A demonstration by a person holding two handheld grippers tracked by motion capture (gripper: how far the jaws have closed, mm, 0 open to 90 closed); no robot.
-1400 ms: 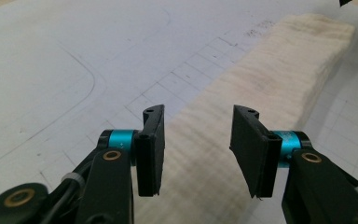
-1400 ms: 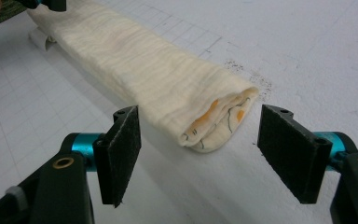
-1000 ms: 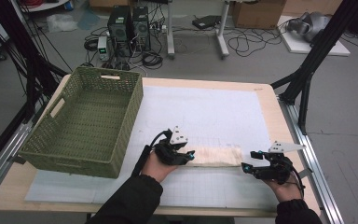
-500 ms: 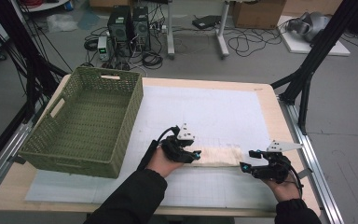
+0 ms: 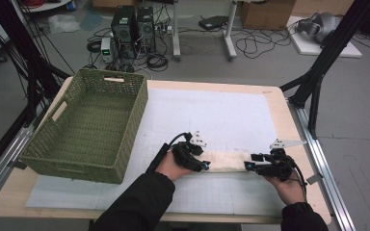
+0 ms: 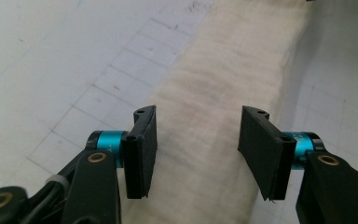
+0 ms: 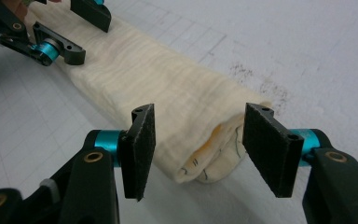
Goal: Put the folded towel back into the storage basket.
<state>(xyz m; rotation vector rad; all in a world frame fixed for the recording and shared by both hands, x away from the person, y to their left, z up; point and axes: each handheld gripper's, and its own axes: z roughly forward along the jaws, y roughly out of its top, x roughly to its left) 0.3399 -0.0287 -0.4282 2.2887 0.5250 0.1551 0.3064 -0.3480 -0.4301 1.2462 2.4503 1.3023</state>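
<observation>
A long roll of cream-coloured, finely ribbed cloth (image 5: 227,160) lies flat on the white gridded mat (image 5: 212,115) near the front edge of the pale wooden table (image 5: 279,103), well apart from the green woven plastic basket (image 5: 89,125) at the left. In the right gripper view the near end of the roll (image 7: 205,163) shows folded layers with a yellowish inner lining and small dark markings.

The left gripper (image 5: 203,164), held in a hand coming from a dark sleeve, lies low and level at the roll's left end, pointing along it. In the left gripper view its jaws straddle the cloth (image 6: 214,93) with a gap on each side, released, and they have just been opening.

The right gripper (image 5: 248,167) lies level at the roll's right end, pointing left toward the other. Its jaws have just been closing, the roll's end between them; the left pad (image 7: 142,149) sits right at the cloth, while the right pad (image 7: 270,147) stands clear, so nothing is clenched.
</observation>
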